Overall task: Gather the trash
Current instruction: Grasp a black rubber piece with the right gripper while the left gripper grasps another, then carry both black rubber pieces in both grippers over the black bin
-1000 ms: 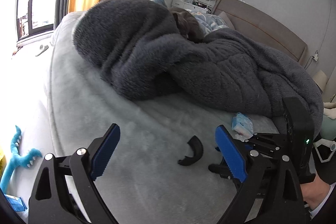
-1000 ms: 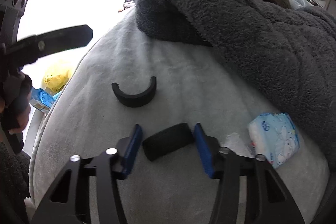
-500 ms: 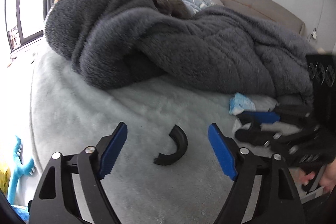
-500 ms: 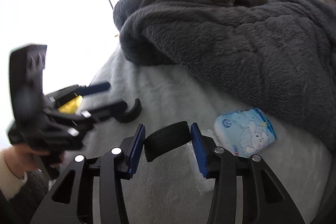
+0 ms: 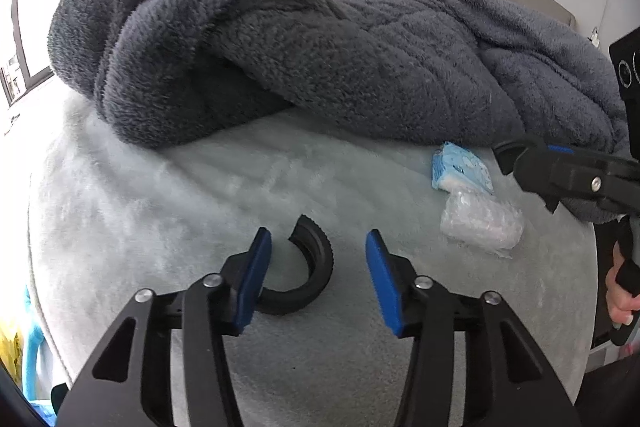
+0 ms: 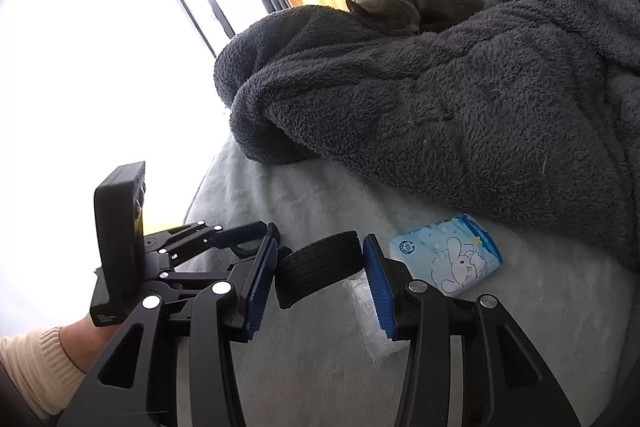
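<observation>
Where the pale grey bed cover (image 5: 168, 211) lies bare in front of the heaped blanket — all the trash sits here.

Left gripper (image 5: 316, 263): jaws have just been closing, now half-wide, straddling the curved black tyre piece (image 5: 308, 275); the blue pads stand clear of it on the right side, contact on the left side cannot be told.
Curved black tyre piece: flat on the cover near its front edge, open side toward the window side.
Right gripper (image 6: 320, 267): clamped on a short black tyre piece (image 6: 316, 267), held off the cover — treads showing between the pads.
Tissue pack (image 6: 446, 253): blue and white, rabbit print, on the cover just beside the blanket's edge.
Clear plastic wrapper (image 5: 480, 219): crumpled, just in front of the tissue pack.
Dark grey blanket (image 6: 460, 99): fleecy heap across the bed.
Cat (image 6: 416, 1): grey, curled on top of the blanket.
Person's hand (image 6: 86, 337): cream sleeve, gripping the left gripper's handle.
</observation>
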`<state>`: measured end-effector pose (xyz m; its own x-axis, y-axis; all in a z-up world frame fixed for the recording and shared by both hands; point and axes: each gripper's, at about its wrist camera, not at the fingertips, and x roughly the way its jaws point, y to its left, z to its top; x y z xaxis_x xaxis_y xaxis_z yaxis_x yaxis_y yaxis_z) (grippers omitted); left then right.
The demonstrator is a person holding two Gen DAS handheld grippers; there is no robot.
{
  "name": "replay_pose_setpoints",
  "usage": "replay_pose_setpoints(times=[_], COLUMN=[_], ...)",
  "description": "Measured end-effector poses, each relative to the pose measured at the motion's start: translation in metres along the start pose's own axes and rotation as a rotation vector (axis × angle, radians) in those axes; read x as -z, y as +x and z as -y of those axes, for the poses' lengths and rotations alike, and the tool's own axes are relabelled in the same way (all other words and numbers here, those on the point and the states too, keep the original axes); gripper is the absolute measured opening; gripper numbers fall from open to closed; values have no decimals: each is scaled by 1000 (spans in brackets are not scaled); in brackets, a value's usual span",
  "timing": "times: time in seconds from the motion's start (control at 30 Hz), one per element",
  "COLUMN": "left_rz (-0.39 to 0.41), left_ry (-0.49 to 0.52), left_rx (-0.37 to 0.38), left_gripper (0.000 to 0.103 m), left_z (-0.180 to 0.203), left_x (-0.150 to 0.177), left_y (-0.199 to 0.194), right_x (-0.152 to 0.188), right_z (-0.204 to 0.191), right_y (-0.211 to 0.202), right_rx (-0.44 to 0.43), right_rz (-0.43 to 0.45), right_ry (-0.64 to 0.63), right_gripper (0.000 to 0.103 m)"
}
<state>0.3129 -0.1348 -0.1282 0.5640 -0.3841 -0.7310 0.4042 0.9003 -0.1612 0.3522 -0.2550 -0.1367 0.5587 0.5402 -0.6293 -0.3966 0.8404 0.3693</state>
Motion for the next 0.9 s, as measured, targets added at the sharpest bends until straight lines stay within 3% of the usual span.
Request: replay_pose_setpoints(times=[0.2,0.6,0.9], left_rz=[-16,33,32], left_ry=[-30,-4,-27], left_rx=[19,31,-8], left_gripper=[27,27,27], left_z=[-6,-2,-26], left_x=[-2,2,14], left_y=[4,-24,-40], right_x=[-3,-10,-23], right_z=[2,-16,-42], right_y=[1,10,32], right_rx=[-3,-6,-36], right_rz=[3,8,16], right_ry=[23,1,-8], right_gripper=[45,45,45])
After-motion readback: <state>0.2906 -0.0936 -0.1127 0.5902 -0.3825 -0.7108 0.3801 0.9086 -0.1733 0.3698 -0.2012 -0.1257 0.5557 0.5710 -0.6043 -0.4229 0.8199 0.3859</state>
